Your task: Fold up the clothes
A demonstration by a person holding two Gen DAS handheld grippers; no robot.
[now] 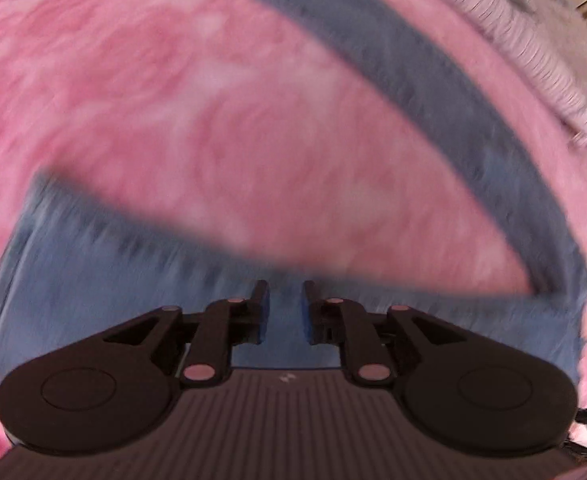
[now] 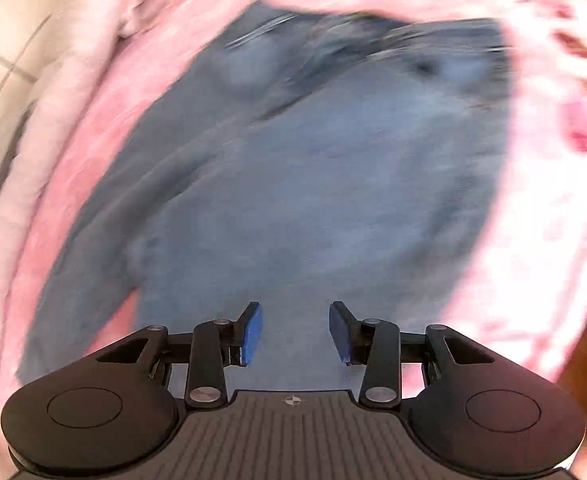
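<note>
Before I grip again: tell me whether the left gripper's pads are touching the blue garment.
Apart. The left wrist view shows the left gripper open, blue garment blurred beneath, nothing pinched between its pads.

Both views motion-blurred. Blue garment smeared, its type unclear; around it the pink blanket runs off frame edges, pattern unreadable.

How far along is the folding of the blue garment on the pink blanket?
Done: little; the blue garment lies spread, one strip stretched across the pink blanket. In hand: nothing; left hand-held gripper and right hand-held gripper are open, empty. Left: the folds.
</note>
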